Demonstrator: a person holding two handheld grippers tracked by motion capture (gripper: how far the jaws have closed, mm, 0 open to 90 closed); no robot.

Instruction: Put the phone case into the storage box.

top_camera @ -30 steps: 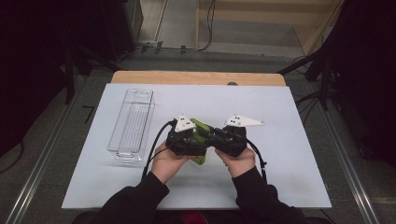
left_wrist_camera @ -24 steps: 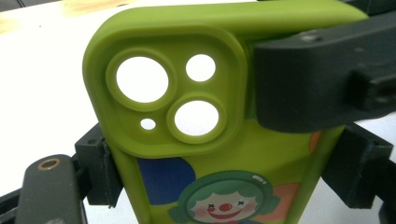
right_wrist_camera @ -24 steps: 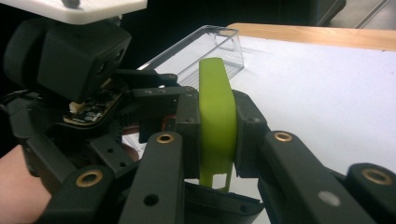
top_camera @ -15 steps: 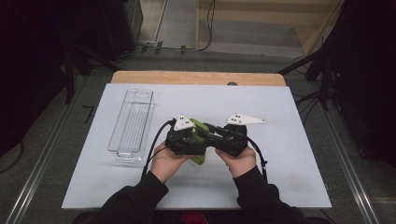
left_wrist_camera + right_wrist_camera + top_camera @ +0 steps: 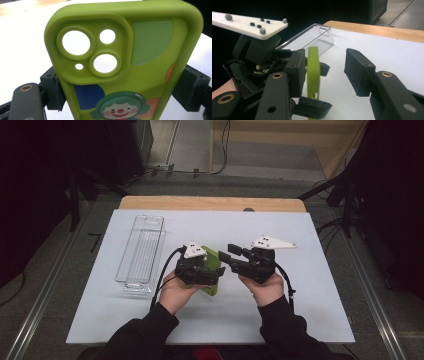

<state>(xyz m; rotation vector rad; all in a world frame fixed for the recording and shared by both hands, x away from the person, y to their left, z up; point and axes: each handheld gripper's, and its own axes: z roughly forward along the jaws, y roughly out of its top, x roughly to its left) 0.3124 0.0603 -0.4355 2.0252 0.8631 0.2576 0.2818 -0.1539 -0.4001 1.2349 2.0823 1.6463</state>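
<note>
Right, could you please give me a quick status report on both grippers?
Left gripper shut on green phone case. Right gripper open, beside the case. Clear plastic tray off to the left, nothing in the way.

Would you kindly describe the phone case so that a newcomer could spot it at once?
On the white table, look right of the clear plastic tray, at the left gripper. Clamped between its jaws is the phone case: the only lime-green item, with camera cut-outs and a cartoon clown.
</note>
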